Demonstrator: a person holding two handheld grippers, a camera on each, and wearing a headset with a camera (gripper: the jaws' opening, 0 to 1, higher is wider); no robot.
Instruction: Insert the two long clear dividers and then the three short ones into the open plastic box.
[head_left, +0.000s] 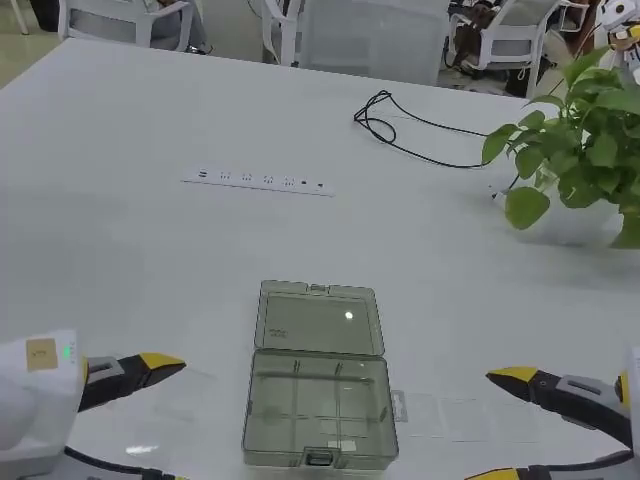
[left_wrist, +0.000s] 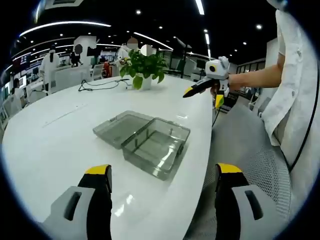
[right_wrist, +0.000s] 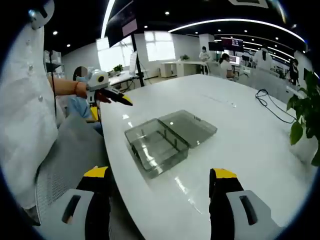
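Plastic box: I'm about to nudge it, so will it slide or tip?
The plastic box probably slides easily: thin clear walls suggest lightness, and the white table looks glossy. Its open lid lies flat, so tipping seems unlikely.

On the white surface (head_left: 120, 250) the open plastic box (head_left: 318, 410) lies with its lid folded back, clear dividers (head_left: 450, 415) flat just beside it, between the left hand-held gripper (head_left: 165, 420) and the right hand-held gripper (head_left: 490, 425), both with jaws apart.

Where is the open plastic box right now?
Head view: the open plastic box sits bottom centre on the white table, near its front edge, between the left claw and the right claw, its lid laid back toward the power strip.
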